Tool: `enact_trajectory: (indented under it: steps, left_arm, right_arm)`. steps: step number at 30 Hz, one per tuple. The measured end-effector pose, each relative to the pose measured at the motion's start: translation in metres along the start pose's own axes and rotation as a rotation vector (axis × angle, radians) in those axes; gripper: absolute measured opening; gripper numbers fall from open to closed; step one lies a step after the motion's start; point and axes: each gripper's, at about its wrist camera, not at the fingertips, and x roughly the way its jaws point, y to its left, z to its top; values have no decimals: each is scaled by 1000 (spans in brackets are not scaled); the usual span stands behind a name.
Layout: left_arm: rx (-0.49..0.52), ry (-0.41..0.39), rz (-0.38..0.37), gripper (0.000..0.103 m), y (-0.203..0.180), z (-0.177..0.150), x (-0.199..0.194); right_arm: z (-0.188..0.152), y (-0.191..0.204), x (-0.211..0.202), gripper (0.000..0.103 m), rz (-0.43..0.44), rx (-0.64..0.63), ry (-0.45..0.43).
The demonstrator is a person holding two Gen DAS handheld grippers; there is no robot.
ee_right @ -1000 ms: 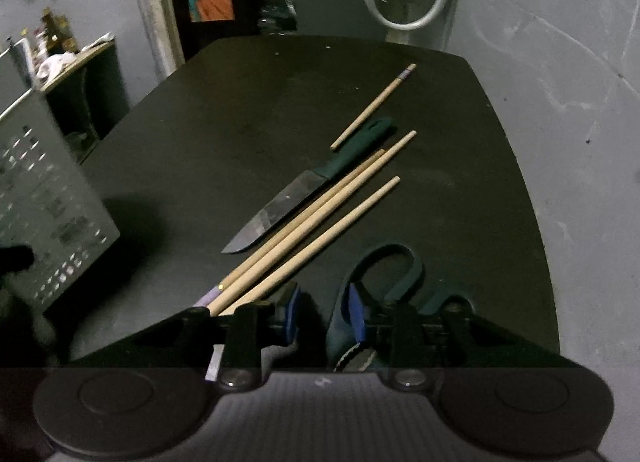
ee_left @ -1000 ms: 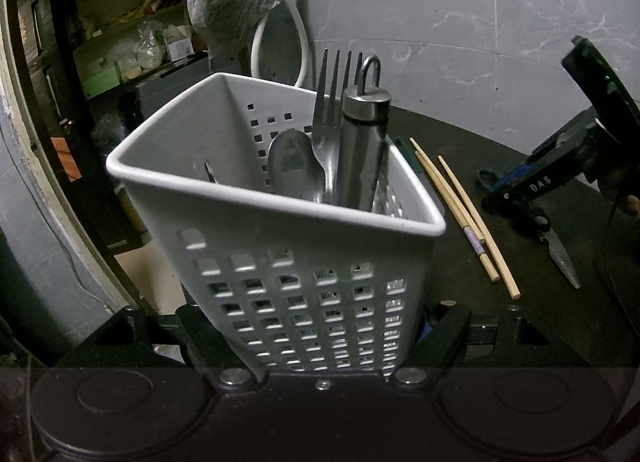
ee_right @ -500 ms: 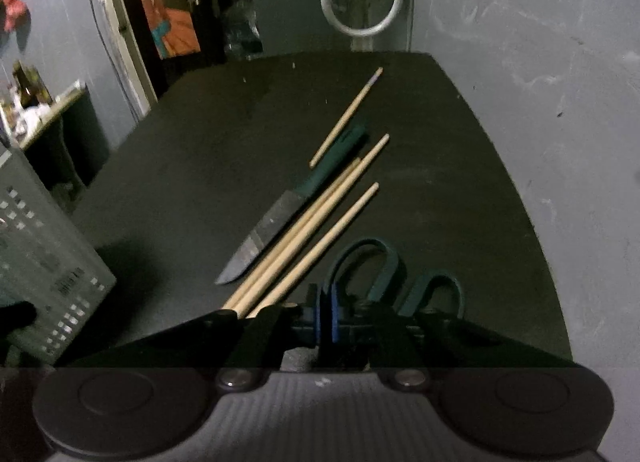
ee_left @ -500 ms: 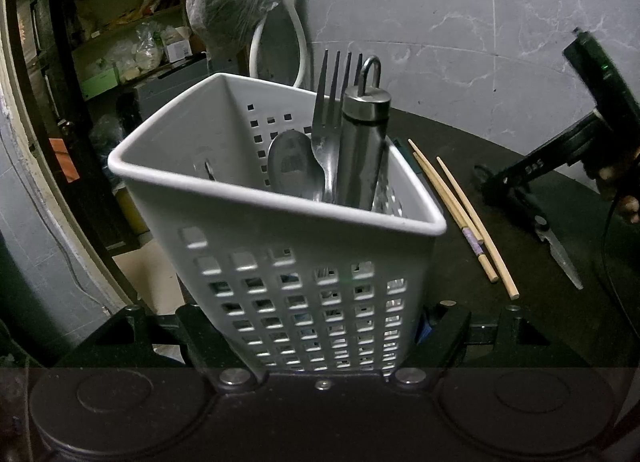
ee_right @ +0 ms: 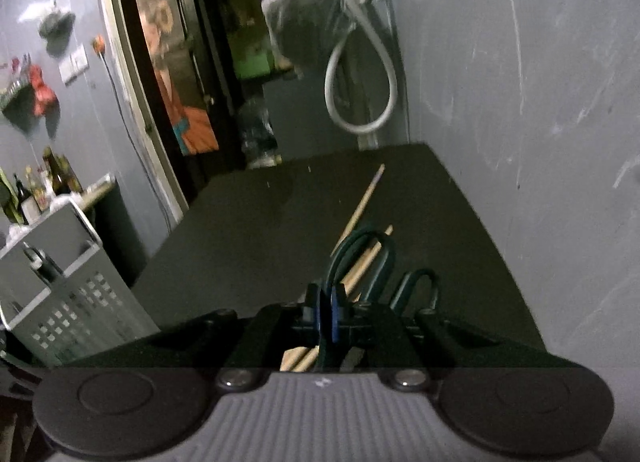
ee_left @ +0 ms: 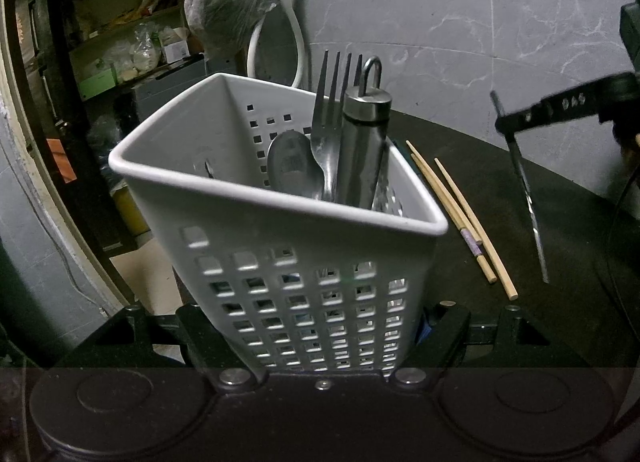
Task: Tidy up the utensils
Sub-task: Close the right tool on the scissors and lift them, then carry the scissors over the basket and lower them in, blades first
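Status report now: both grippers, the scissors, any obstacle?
Left gripper clamps white caddy. Right gripper shut on scissors, blades hanging clear of table. Chopsticks lie between.

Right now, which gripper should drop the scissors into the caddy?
Right gripper: it is shut on the scissors, lifted off the table. Left gripper is clamped on the white caddy, steadying it.

The room is dim, and the dark table (ee_left: 500,166) soaks up most of the light. The left view is sharp, with small shiny spots on the fork (ee_left: 330,118). The right view is blurry, and both bend round with black corners.
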Motion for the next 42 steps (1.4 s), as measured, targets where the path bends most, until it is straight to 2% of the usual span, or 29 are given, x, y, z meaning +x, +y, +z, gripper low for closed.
enact_trajectory:
  steps: [8, 15, 21, 27, 33, 39, 42]
  left_arm:
    - [-1, -4, -2, 79, 0, 1, 0]
    - [-3, -6, -2, 79, 0, 1, 0]
    - [-10, -13, -1, 79, 0, 0, -1]
    - [-13, -15, 0, 78, -1, 0, -1]
    - [-17, -18, 0, 78, -1, -3, -3]
    - [-18, -18, 0, 78, -1, -3, -3]
    - [-18, -18, 0, 78, 0, -3, -3]
  right_arm:
    - [21, 11, -18, 6, 21, -36, -114]
    - [56, 44, -43, 6, 47, -124, -228]
    - [95, 84, -69, 6, 144, -231, -372]
    - [119, 120, -81, 6, 249, -276, -466]
    - [122, 151, -78, 6, 332, -332, -481]
    - [101, 179, -59, 6, 380, -364, -402]
    - [88, 188, -51, 6, 378, -386, -368]
